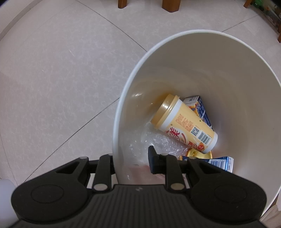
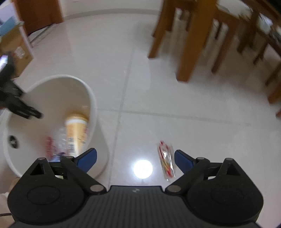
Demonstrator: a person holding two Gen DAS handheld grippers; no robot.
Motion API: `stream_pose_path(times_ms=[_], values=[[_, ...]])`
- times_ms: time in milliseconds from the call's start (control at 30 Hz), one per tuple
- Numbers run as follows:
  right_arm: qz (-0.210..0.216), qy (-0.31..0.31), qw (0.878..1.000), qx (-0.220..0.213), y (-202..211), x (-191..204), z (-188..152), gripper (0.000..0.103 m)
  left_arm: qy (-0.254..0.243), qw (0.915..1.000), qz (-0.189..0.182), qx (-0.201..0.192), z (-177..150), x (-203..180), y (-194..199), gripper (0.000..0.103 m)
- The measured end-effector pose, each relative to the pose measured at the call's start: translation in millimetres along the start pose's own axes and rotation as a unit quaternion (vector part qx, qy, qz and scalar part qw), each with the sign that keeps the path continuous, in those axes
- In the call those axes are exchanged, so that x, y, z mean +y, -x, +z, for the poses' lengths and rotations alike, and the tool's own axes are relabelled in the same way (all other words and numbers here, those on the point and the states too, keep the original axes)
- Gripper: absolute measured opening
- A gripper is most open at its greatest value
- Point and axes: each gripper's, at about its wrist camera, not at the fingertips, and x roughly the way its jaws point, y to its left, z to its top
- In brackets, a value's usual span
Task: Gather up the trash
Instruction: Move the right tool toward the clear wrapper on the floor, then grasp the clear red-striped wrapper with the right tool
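Observation:
A white bin (image 1: pixel 245 98) stands on the tiled floor. Inside it lie a yellow lidded cup (image 1: pixel 184 126), blue cartons (image 1: pixel 200 108) and crumpled clear plastic (image 1: pixel 158 142). My left gripper (image 1: pixel 132 157) points down and is shut on the bin's near rim, one finger inside the wall and one outside. The right wrist view shows the bin (image 2: pixel 93 105), the cup (image 2: pixel 75 133) and the left gripper (image 2: pixel 37 114) at its far rim. A red and clear wrapper (image 2: pixel 166 161) lies on the floor. My right gripper (image 2: pixel 135 159) is open above it, the wrapper close to the right fingertip (image 2: pixel 182 159).
Wooden chair and table legs (image 2: pixel 191 43) stand beyond the wrapper on the right. A cardboard box (image 2: pixel 19 50) sits at the far left behind the bin. A bright lamp reflection (image 2: pixel 143 168) shines on the tiles between my right fingers. More wooden legs (image 1: pixel 171 5) show past the bin.

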Motion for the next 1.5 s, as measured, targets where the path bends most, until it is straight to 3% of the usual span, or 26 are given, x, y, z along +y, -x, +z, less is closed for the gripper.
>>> stream_pose_path(times_ms=[300, 733, 967, 1200, 1500], values=[[-0.009, -0.036, 0.998, 0.052, -122, -58, -43, 0.097, -0.013, 0.9998, 0.017, 0.003, 0, -5, -4, 0.021], [-0.036, -0.042, 0.996, 0.069, -242, -89, -49, 0.090, -0.030, 0.9987, 0.039, 0.010, 1, -9, -11, 0.021], [-0.040, -0.041, 0.996, 0.073, -263, -92, -43, 0.082, -0.033, 0.9984, 0.044, 0.011, 0, -9, -14, 0.021], [-0.039, -0.026, 0.995, 0.083, -264, -93, -42, 0.055, -0.034, 0.9983, 0.046, 0.011, -2, -9, -15, 0.021], [-0.037, -0.022, 0.995, 0.087, -249, -94, -42, 0.035, -0.033, 0.9984, 0.044, 0.014, -2, -8, -16, 0.021]])
